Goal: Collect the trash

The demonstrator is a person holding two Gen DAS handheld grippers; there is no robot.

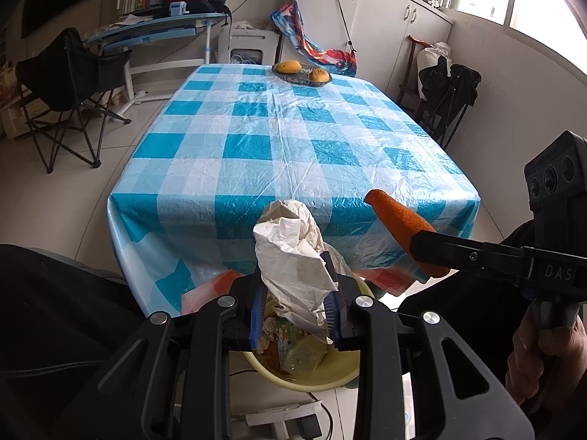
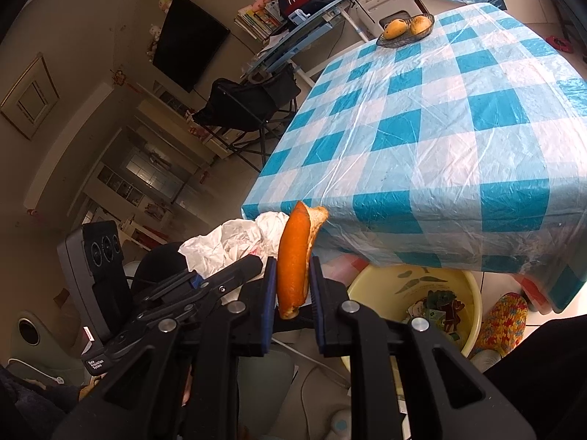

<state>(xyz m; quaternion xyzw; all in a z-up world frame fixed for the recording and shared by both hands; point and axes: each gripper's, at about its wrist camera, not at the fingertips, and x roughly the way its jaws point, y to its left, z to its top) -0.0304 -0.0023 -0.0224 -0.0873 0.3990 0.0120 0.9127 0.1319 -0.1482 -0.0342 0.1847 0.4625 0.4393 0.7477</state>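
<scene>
Beside the checked table (image 1: 293, 139), left jaws pinch crumpled paper (image 1: 293, 256), right jaws orange peel (image 2: 291, 260).

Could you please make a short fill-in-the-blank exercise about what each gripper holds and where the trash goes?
1. The left gripper is shut on a crumpled white ____.
2. The right gripper is shut on a strip of ____ peel.
3. The yellow basin with trash inside stands on the ____, beside the table.
4. The dish at the far end of the table holds ____ yellow fruits.

Missing words: paper; orange; floor; two
</scene>
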